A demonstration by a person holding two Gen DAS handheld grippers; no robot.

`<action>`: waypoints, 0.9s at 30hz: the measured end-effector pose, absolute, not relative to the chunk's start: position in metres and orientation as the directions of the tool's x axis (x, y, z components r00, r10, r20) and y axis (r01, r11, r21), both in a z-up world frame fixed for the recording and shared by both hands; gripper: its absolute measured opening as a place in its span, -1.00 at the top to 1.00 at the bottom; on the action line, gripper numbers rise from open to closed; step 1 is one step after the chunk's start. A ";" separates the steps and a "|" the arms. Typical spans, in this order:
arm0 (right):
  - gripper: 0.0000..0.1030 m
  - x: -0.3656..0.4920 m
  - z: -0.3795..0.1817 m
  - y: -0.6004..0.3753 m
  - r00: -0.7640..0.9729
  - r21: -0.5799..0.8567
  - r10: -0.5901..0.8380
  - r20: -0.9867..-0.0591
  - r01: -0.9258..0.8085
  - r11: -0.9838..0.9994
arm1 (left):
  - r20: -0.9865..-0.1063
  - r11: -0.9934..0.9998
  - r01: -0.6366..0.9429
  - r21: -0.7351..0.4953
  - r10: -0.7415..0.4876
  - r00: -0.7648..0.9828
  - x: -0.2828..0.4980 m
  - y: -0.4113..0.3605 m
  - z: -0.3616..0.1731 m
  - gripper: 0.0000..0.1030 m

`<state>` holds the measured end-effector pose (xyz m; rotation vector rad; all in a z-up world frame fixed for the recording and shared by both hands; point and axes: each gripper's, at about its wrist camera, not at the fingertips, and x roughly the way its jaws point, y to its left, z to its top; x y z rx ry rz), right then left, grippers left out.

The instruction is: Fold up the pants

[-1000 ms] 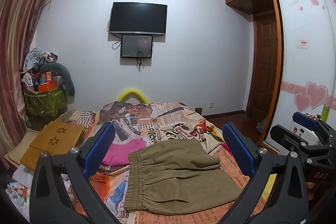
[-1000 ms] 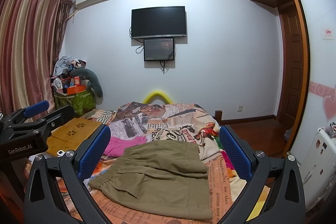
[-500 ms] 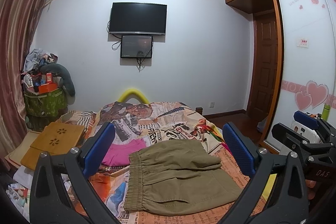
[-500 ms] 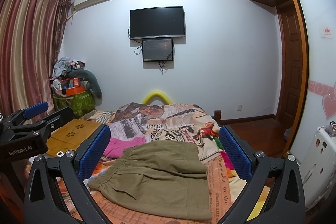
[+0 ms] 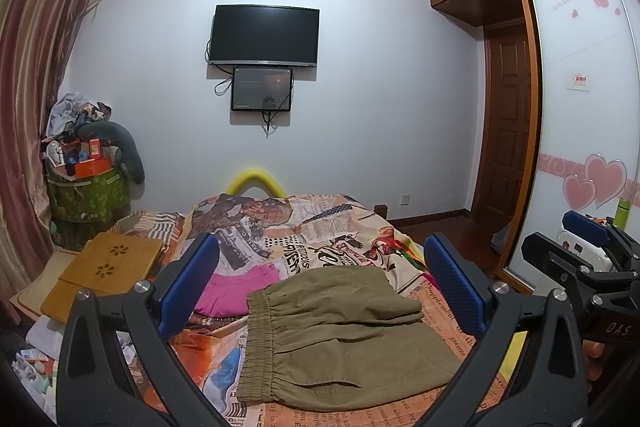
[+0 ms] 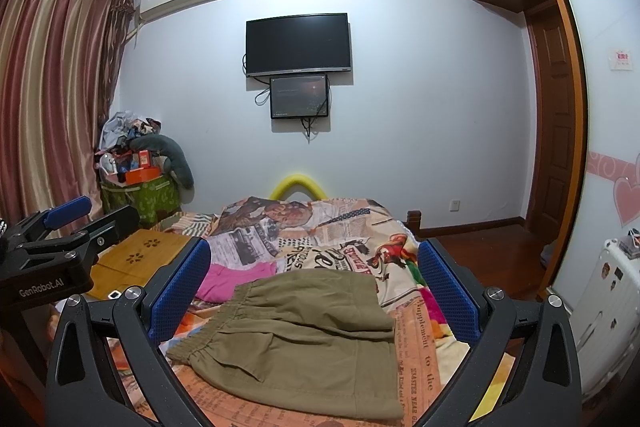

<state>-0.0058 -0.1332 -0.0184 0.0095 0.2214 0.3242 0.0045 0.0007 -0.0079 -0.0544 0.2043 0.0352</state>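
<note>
Lying in a compact folded stack on the bed (image 5: 340, 227), the olive pants (image 5: 336, 331) look essentially done, both the left gripper (image 5: 320, 291) and right gripper (image 6: 316, 291) hovering wide open, gripping nothing.

Side-by-side wrist views — shared bed (image 5: 344, 223)

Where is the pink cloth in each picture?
Left wrist view: the pink cloth lies on the bed, left of the folded pants.
Right wrist view: the pink cloth lies up and left of the pants.
Shared landmark: the yellow arch at the bed's far end.
</note>
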 end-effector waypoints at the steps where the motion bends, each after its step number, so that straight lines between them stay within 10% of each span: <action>1: -0.99 -0.006 -0.018 -0.134 0.924 0.046 0.317 -0.214 -0.315 0.948 | -0.203 0.998 -0.040 -0.049 0.029 0.979 0.004 0.001 -0.008 -1.00; 27: -0.99 0.002 -0.015 -0.137 0.922 0.055 0.311 -0.229 -0.307 0.950 | -0.215 0.999 -0.036 -0.041 0.026 0.976 0.010 0.002 -0.011 -1.00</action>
